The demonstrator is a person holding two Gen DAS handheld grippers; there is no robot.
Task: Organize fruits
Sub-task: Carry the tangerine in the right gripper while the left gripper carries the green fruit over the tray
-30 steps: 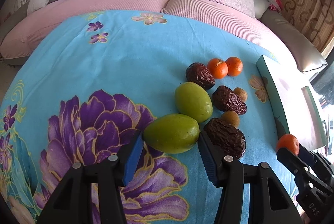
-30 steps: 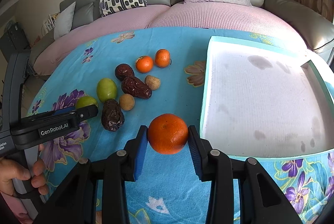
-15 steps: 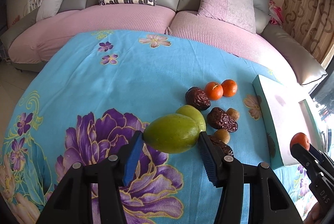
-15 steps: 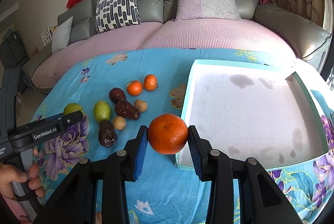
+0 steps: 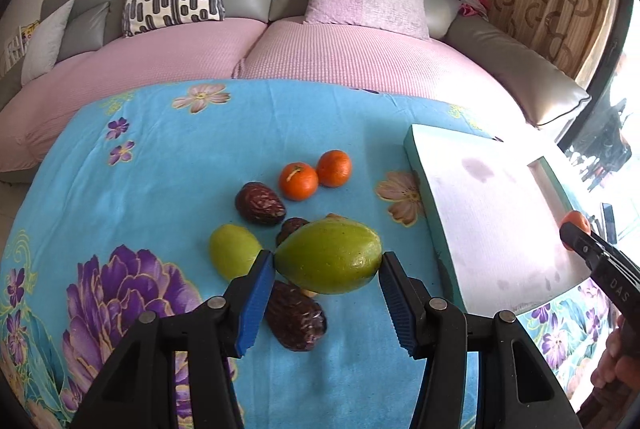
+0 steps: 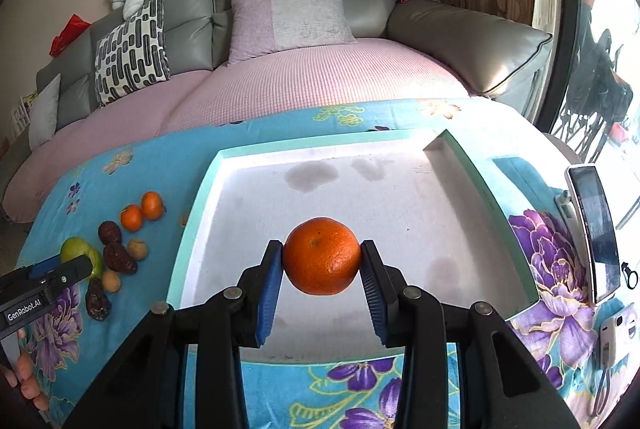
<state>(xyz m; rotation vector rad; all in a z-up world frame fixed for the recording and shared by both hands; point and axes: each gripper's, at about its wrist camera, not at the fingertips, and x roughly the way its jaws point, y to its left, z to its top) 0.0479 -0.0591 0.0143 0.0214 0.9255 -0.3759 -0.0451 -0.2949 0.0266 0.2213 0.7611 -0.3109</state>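
Note:
My left gripper is shut on a large green mango, lifted above the fruit pile on the blue flowered cloth. Below lie a second green fruit, two small oranges, dark wrinkled dates and small brown fruits. My right gripper is shut on an orange, held over the white floor of the teal-rimmed tray. The tray lies to the right of the pile and holds no fruit. The left view shows the right gripper at its right edge.
A grey sofa with pink covers and cushions curves behind the table. A phone on a stand and a small white device sit at the table's right edge. A hand holds the left gripper at lower left.
Both grippers rose and moved right. The mango left the cloth and now hangs above the pile. The orange travelled from beside the tray's left rim to over the tray's floor.

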